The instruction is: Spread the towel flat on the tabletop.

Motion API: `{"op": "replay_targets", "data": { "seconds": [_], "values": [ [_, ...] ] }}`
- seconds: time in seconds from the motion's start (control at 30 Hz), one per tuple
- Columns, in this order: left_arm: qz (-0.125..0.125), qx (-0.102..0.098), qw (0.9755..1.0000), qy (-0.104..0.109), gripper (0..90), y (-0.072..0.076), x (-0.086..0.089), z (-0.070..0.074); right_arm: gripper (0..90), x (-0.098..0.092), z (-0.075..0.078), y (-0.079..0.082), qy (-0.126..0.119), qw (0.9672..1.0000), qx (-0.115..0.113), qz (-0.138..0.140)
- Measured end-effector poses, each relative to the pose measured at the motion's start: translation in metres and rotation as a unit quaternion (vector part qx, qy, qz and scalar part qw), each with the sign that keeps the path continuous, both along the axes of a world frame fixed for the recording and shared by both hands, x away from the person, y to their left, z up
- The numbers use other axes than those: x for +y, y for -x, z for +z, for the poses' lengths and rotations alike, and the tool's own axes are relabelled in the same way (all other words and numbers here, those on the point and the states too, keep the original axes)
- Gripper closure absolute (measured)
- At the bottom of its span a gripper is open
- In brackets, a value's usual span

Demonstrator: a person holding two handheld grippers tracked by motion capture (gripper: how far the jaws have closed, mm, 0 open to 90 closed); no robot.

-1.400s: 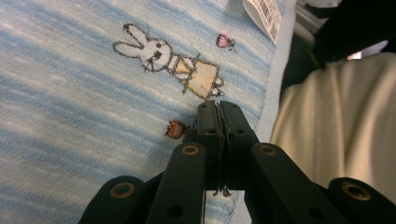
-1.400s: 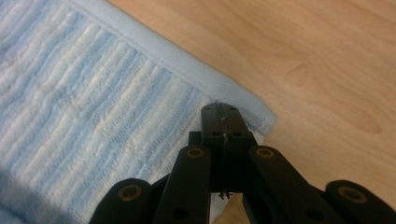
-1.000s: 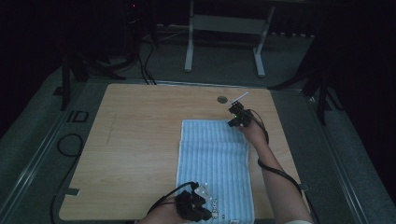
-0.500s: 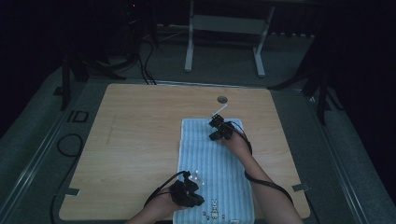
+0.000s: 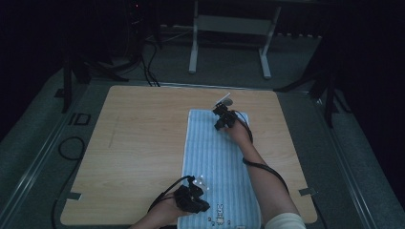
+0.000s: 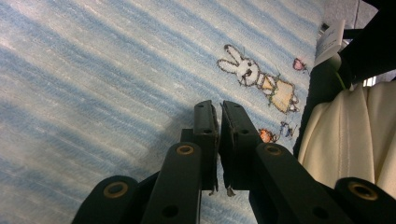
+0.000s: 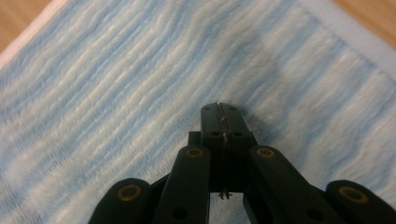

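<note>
We judge the folding as partly done: the blue striped towel (image 5: 217,164) lies as a long strip on the wooden table (image 5: 138,143), our left gripper (image 6: 219,114) and right gripper (image 7: 223,112) pressed together empty upon it, shorter folds remaining.

Right gripper (image 7: 220,108) over a blue-and-white striped towel (image 7: 116,98), jaws pressed together with nothing visible between them. Wooden desk (image 7: 18,11) shows beyond the towel's pale border at the upper left and upper right corners.
</note>
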State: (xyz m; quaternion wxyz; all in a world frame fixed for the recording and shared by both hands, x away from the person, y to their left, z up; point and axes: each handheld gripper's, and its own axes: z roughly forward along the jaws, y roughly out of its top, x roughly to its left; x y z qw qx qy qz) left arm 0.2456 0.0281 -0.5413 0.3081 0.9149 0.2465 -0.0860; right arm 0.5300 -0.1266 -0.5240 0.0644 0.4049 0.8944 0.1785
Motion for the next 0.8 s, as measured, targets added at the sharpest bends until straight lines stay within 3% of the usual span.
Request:
{"op": "replay_targets", "data": {
  "seconds": [0.07,0.2,0.27,0.33,0.43,0.53,0.6,0.67,0.8],
  "values": [
    [0.003,-0.001,1.0000,0.004,84.1,0.000,-0.001,0.000,89.5,0.000,0.001,-0.009,0.000,0.9999,0.013,-0.004],
    [0.005,-0.005,0.9999,0.008,80.1,-0.001,0.000,0.003,87.5,0.001,0.005,-0.015,0.008,0.9999,0.014,0.003],
    [0.011,-0.014,0.9998,0.010,78.0,-0.003,0.005,0.008,87.6,-0.007,0.014,-0.010,-0.012,0.9999,0.000,-0.002],
    [0.017,-0.027,0.9995,0.007,69.5,-0.005,0.009,0.011,86.3,-0.021,0.022,-0.002,-0.026,0.9996,-0.009,-0.008],
    [0.030,-0.045,0.9985,-0.002,63.8,-0.008,0.018,0.013,85.6,-0.044,0.031,0.019,-0.029,0.9992,-0.025,-0.010],
    [0.048,-0.049,0.9976,0.001,59.9,-0.012,0.026,0.012,81.7,-0.067,0.033,0.051,-0.051,0.9980,-0.038,-0.006],
    [0.060,-0.052,0.9969,0.002,54.1,-0.017,0.031,0.011,74.8,-0.077,0.027,0.074,-0.055,0.9977,-0.039,0.003],
    [0.070,-0.049,0.9964,0.001,49.6,-0.020,0.034,0.008,71.1,-0.085,0.017,0.092,-0.037,0.9985,-0.040,0.005],
    [0.073,-0.049,0.9962,0.001,44.8,-0.022,0.031,0.001,70.5,-0.096,-0.002,0.103,-0.018,0.9994,-0.029,-0.008]
  ]
}}
